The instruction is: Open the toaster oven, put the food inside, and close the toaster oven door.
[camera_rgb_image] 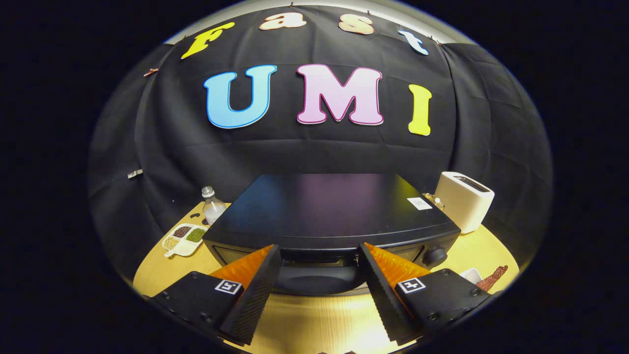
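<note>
My claw [318,268] is spread wide, and nothing is between its two fingers [255,290]. They have orange sides and black bumpy pads.

Just ahead of my fingers sits the black toaster oven [329,211], in the middle of the yellow wooden table [314,319]. Its door handle [317,279] is the dark rounded bar low on its front, in the gap between my fingertips (I cannot tell if they touch it). The door looks shut. A round knob [435,255] is on the oven's front, toward the right.

Near the table's right edge, beside my right finger, lies a brown strip of food [494,278] with a small white dish [471,275] next to it.

A white toaster [464,200] stands at the back right. A clear bottle [212,205] stands at the back left. A white tray with four kinds of beans [185,239] sits by the left edge.
</note>
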### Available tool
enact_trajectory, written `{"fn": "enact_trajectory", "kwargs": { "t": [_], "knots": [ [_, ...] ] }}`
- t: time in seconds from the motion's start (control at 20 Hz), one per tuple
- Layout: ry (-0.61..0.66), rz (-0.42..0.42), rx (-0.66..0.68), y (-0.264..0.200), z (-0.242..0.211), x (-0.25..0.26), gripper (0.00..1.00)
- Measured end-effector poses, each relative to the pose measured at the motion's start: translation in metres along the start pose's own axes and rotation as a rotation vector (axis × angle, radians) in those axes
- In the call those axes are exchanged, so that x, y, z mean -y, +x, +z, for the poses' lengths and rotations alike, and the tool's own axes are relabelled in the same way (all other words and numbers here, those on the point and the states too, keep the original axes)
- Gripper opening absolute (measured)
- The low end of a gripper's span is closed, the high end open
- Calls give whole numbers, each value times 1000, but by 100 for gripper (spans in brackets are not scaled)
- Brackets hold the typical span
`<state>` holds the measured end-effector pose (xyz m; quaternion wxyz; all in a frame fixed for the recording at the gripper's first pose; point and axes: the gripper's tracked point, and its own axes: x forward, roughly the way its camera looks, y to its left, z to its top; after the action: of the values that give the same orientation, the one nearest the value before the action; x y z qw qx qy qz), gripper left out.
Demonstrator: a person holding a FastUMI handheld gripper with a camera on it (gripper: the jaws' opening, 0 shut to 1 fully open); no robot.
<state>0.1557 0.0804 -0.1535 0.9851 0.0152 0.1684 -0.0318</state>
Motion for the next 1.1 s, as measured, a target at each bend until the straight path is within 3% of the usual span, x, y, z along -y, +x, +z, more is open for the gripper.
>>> {"fn": "enact_trajectory", "kwargs": {
  "t": [0.55, 1.1],
  "knots": [
    [14, 15, -27, -37, -30, -1, 98],
    [-18, 96, -31, -71, -73, -1, 98]
  ]
}}
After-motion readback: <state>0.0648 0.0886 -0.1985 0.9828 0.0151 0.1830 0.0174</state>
